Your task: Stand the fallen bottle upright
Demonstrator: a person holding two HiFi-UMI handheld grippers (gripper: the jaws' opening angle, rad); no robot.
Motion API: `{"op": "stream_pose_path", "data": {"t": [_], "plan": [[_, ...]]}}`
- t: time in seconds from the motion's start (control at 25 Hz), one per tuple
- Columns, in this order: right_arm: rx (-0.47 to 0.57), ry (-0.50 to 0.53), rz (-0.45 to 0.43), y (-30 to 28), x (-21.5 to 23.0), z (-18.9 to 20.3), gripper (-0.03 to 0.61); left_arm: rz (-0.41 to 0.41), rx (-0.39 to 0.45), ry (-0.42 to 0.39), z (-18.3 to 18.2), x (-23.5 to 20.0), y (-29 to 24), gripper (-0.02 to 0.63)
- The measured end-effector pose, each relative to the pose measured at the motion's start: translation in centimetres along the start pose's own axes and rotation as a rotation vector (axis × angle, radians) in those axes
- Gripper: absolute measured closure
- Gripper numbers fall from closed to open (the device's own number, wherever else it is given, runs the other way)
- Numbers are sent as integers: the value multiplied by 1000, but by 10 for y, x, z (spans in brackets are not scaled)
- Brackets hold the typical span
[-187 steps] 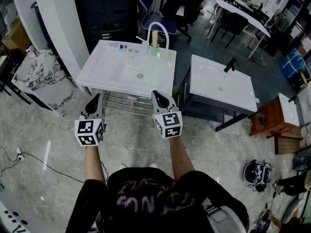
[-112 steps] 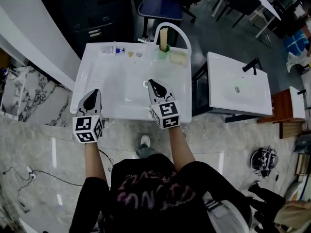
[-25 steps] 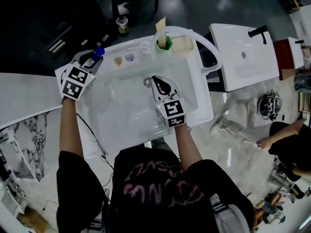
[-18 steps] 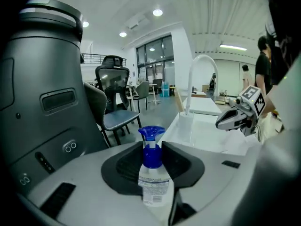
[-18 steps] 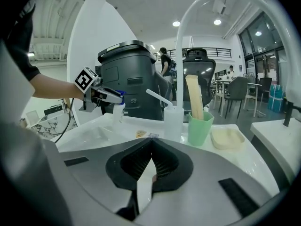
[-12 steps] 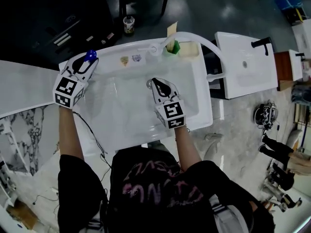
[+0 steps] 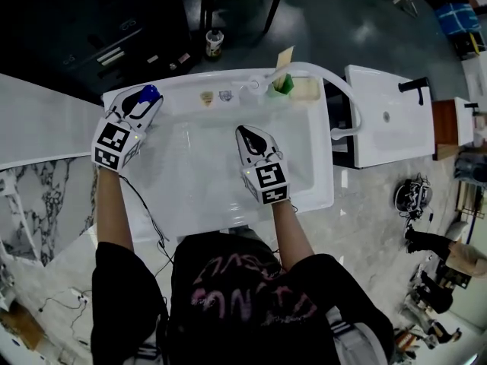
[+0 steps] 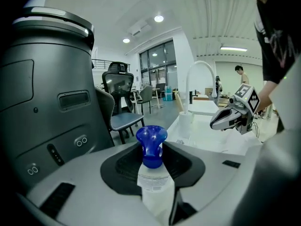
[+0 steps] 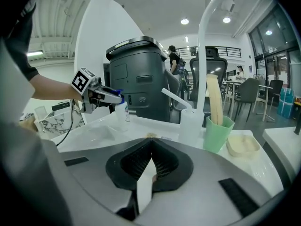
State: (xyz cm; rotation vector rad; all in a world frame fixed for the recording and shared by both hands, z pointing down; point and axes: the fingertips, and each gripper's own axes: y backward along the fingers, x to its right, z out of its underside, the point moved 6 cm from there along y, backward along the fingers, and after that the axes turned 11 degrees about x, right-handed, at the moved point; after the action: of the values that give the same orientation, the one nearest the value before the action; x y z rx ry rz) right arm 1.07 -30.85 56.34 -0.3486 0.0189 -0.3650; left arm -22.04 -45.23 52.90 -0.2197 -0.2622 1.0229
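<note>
A clear plastic bottle with a blue cap stands upright at the back left corner of the white sink. My left gripper has its pads on the bottle's shoulder, just under the cap, and its jaws are opening. In the right gripper view the bottle rests on the rim with the left gripper round its top. My right gripper hovers over the basin, shut with nothing in it, its tips meeting.
A tall white arched faucet rises at the sink's back right, beside a green cup with a flat stick and a cream soap dish. A dark grey cabinet stands behind the bottle. A second white sink is at right.
The left gripper has shifted a little with the bottle at the sink's back left corner. The right gripper has drifted slightly over the basin. Several seconds ago the person was walking up to the sink.
</note>
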Motion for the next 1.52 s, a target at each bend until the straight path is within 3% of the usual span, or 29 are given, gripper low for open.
{"op": "stream_pose_path", "data": {"t": [0.44,0.84,1.12,1.52], "plan": [[34,-25,1,12,2,-5,573,-73,17,54,2,6,17,399],[100,6,-21,43,-6,-24,574,-245,41,130,-3,47,62,397],[181,6,-50,74,-14,-42,574,-388,142,199,-25,99,97,493],[264,56,-89,120,-29,-70,574,-487,189,177,-60,162,133,578]]}}
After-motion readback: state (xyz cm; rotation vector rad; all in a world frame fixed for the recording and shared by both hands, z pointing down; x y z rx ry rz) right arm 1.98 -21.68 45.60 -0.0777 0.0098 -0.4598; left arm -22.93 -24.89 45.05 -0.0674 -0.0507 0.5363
